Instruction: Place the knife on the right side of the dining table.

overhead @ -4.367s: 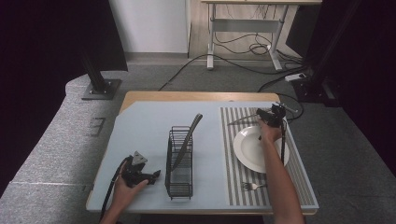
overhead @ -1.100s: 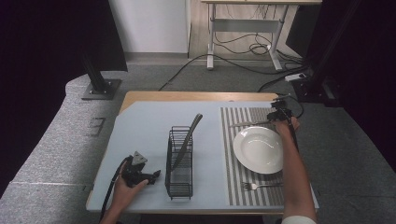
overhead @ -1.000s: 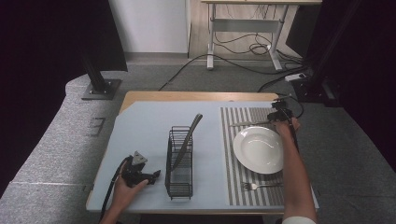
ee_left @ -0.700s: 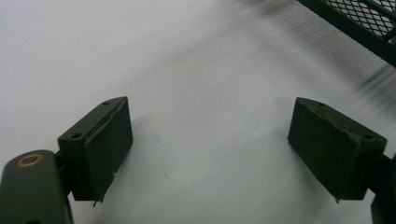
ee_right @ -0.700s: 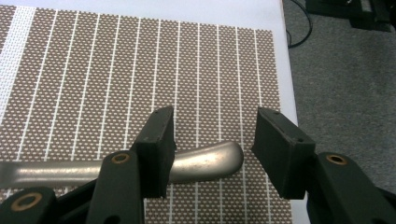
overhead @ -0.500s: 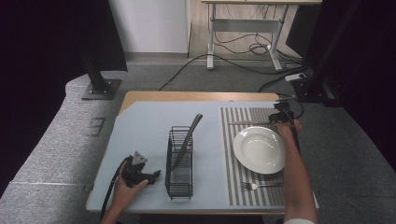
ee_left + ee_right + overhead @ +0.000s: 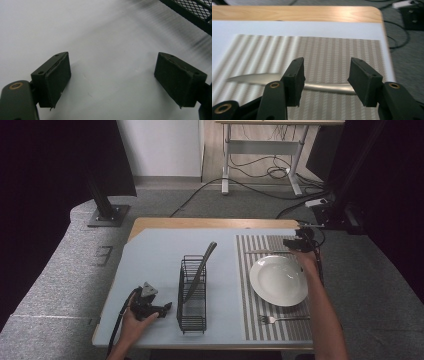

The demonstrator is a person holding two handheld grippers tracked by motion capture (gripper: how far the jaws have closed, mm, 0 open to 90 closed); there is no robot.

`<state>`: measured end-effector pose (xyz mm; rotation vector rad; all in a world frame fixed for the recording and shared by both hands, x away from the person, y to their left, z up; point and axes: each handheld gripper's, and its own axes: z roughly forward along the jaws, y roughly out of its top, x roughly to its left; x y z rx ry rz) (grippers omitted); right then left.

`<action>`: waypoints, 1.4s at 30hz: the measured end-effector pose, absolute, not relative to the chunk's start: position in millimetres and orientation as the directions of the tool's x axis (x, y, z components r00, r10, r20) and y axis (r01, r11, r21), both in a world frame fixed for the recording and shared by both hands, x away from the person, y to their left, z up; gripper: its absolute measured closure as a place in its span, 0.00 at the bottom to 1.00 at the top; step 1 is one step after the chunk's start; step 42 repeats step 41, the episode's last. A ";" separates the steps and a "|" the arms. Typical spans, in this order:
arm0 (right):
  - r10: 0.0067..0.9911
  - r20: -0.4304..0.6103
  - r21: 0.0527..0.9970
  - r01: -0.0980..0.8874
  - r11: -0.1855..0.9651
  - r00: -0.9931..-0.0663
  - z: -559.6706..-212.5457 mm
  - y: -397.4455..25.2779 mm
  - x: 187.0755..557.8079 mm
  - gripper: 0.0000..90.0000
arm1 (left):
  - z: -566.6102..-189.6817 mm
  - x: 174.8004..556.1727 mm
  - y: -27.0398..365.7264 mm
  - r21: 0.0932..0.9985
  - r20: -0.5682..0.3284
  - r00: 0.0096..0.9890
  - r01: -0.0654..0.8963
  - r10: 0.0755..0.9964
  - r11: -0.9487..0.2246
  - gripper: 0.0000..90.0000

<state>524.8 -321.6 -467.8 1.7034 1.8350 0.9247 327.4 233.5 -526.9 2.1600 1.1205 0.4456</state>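
Since the earlier frame the right gripper (image 7: 294,243) has left the plate (image 7: 279,280) for the knife (image 7: 322,87) on the striped mat (image 7: 260,320); jaws open astride its handle. Left gripper (image 7: 159,309) rests open on the counter (image 7: 150,255).

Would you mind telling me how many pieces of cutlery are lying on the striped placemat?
2: a knife at the far edge beyond the plate, between the open right tongs, and a fork near the person's side.
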 end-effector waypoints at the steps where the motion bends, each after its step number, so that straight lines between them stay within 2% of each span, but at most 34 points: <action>1: 0.984 0.117 0.746 0.666 0.004 -0.137 -465.4 -319.1 519.9 0.51 | -526.9 327.4 233.5 0.687 0.000 0.576 0.594 0.818 -0.419 0.15; 5: 0.968 0.156 0.775 0.632 0.005 -0.198 -456.5 -306.1 495.0 0.50 | -527.0 327.4 233.5 0.687 0.001 0.576 0.594 0.818 -0.419 0.15; 16: 0.917 0.154 0.846 0.528 0.070 -0.369 -446.6 -259.9 430.4 0.48 | -526.9 327.3 233.5 0.686 0.000 0.575 0.595 0.818 -0.418 0.15; 28: 0.834 0.207 0.861 0.500 0.093 -0.511 -466.6 -208.7 372.6 0.48 | -526.9 327.3 233.5 0.686 0.001 0.575 0.595 0.818 -0.419 0.15; 35: 0.810 0.189 0.850 0.505 0.148 -0.555 -480.2 -186.8 360.5 0.47 | -526.9 327.2 233.5 0.687 0.002 0.575 0.594 0.818 -0.419 0.15; 42: 0.816 0.186 0.854 0.501 0.141 -0.547 -483.0 -182.9 358.9 0.44 | -526.9 327.3 233.6 0.686 0.001 0.575 0.594 0.818 -0.419 0.15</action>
